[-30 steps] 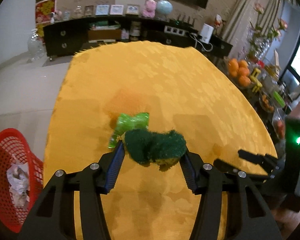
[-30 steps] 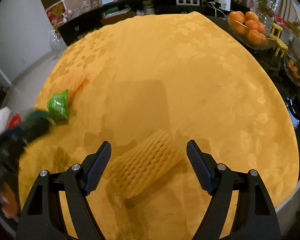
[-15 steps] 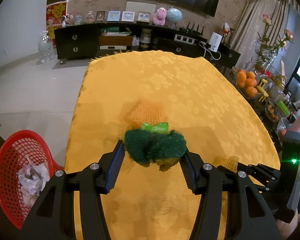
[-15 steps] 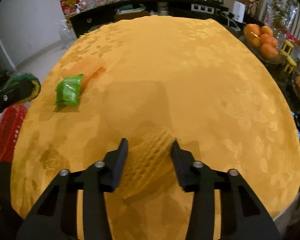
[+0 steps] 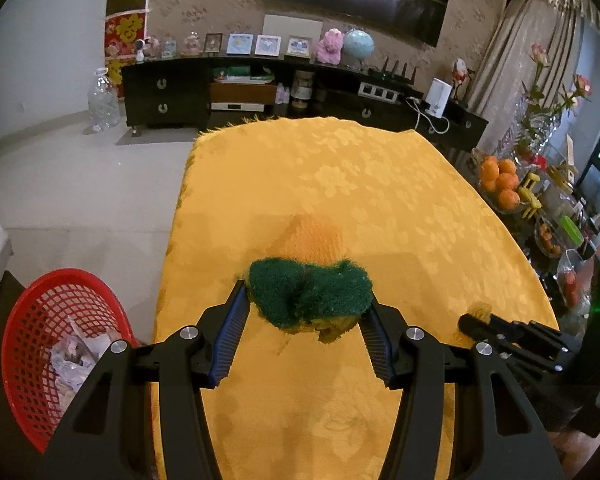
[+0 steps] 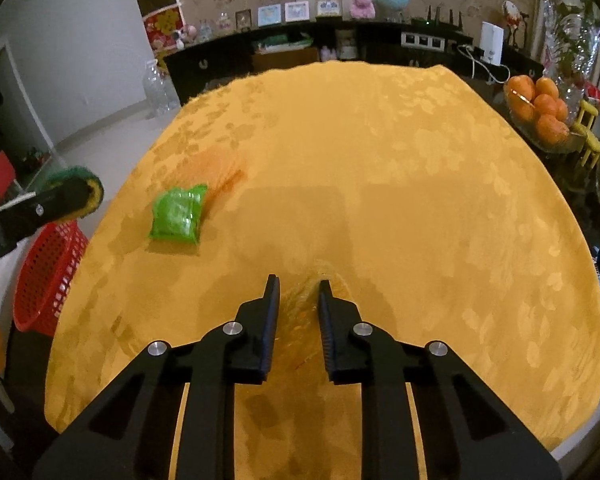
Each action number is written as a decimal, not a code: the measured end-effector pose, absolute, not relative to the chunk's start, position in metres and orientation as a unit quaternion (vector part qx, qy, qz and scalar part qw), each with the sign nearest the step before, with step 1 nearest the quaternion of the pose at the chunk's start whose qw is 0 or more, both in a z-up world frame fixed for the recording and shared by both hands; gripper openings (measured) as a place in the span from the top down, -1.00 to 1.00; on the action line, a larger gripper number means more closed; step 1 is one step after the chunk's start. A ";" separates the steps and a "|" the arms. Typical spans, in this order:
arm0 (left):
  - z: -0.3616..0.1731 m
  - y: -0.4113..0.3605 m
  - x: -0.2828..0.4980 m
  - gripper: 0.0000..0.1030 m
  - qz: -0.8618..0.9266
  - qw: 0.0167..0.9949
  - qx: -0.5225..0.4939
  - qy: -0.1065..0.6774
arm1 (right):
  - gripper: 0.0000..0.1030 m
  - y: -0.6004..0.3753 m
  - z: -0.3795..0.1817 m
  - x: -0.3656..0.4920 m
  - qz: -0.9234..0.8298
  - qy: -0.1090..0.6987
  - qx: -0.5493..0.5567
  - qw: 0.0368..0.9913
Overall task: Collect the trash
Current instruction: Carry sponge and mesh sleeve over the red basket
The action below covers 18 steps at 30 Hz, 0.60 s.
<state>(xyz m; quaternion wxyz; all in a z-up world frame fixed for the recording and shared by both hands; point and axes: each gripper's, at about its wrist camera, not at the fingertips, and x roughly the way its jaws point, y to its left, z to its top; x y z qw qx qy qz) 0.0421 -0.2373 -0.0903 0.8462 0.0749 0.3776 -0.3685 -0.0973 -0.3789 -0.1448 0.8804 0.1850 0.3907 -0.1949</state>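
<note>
My left gripper [image 5: 305, 294] is shut on a dark green scouring sponge [image 5: 312, 296] with a yellow underside, held above the near left part of the yellow table [image 5: 340, 184]. In the right wrist view the right gripper [image 6: 299, 282] has its jaws closing tight on a squashed yellow foam fruit net [image 6: 298, 308], just above the cloth. A green plastic packet [image 6: 178, 214] lies on the table to the left, with a flat orange foam net [image 6: 220, 168] just beyond it. The red mesh basket [image 5: 60, 344] stands on the floor left of the table, with crumpled paper inside.
A glass bowl of oranges [image 6: 540, 116] and other fruit dishes stand on a side table to the right. A dark sideboard [image 5: 260, 92] with frames and ornaments lines the far wall. Pale floor [image 5: 80, 184] lies left of the table.
The right gripper's jaws closed from wide apart onto the yellow foam net and lifted a little. The left gripper rose with the sponge, which now hides the green packet in its view.
</note>
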 end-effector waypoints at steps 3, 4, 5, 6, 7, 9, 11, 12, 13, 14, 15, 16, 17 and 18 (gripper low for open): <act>-0.083 -0.235 0.042 -0.01 -0.361 0.854 0.078 0.365 | 0.63 -0.381 -0.136 -0.099 -0.201 0.376 0.191 0.884; -0.080 -0.234 0.042 -0.01 -0.359 0.858 0.079 0.359 | 0.63 -0.383 -0.132 -0.100 -0.205 0.371 0.191 0.886; -0.078 -0.232 0.041 -0.01 -0.358 0.859 0.079 0.356 | 0.63 -0.383 -0.129 -0.100 -0.208 0.366 0.190 0.887; -0.074 -0.231 0.041 -0.01 -0.357 0.863 0.079 0.350 | 0.63 -0.384 -0.127 -0.101 -0.210 0.362 0.188 0.888; -0.071 -0.229 0.041 -0.01 -0.355 0.865 0.080 0.345 | 0.63 -0.384 -0.124 -0.101 -0.212 0.358 0.186 0.890; -0.064 -0.225 0.040 -0.01 -0.351 0.871 0.081 0.333 | 0.63 -0.385 -0.116 -0.101 -0.215 0.348 0.184 0.894; -0.058 -0.221 0.040 -0.01 -0.347 0.876 0.081 0.324 | 0.63 -0.385 -0.107 -0.099 -0.218 0.338 0.179 0.898; -0.055 -0.217 0.040 -0.01 -0.345 0.879 0.079 0.320 | 0.63 -0.385 -0.104 -0.099 -0.218 0.334 0.176 0.900; -0.052 -0.214 0.041 -0.01 -0.342 0.881 0.078 0.316 | 0.63 -0.385 -0.100 -0.098 -0.219 0.329 0.172 0.902; -0.050 -0.211 0.042 -0.01 -0.340 0.883 0.076 0.314 | 0.63 -0.384 -0.094 -0.096 -0.220 0.323 0.167 0.905; -0.047 -0.206 0.044 -0.01 -0.336 0.886 0.074 0.310 | 0.63 -0.383 -0.090 -0.095 -0.220 0.320 0.164 0.907; -0.044 -0.202 0.045 -0.01 -0.332 0.889 0.072 0.306 | 0.63 -0.381 -0.084 -0.093 -0.218 0.314 0.160 0.910; -0.042 -0.199 0.046 -0.01 -0.329 0.891 0.071 0.304 | 0.63 -0.379 -0.080 -0.091 -0.217 0.310 0.157 0.912; -0.039 -0.194 0.048 -0.01 -0.325 0.894 0.066 0.301 | 0.63 -0.377 -0.075 -0.089 -0.214 0.307 0.153 0.915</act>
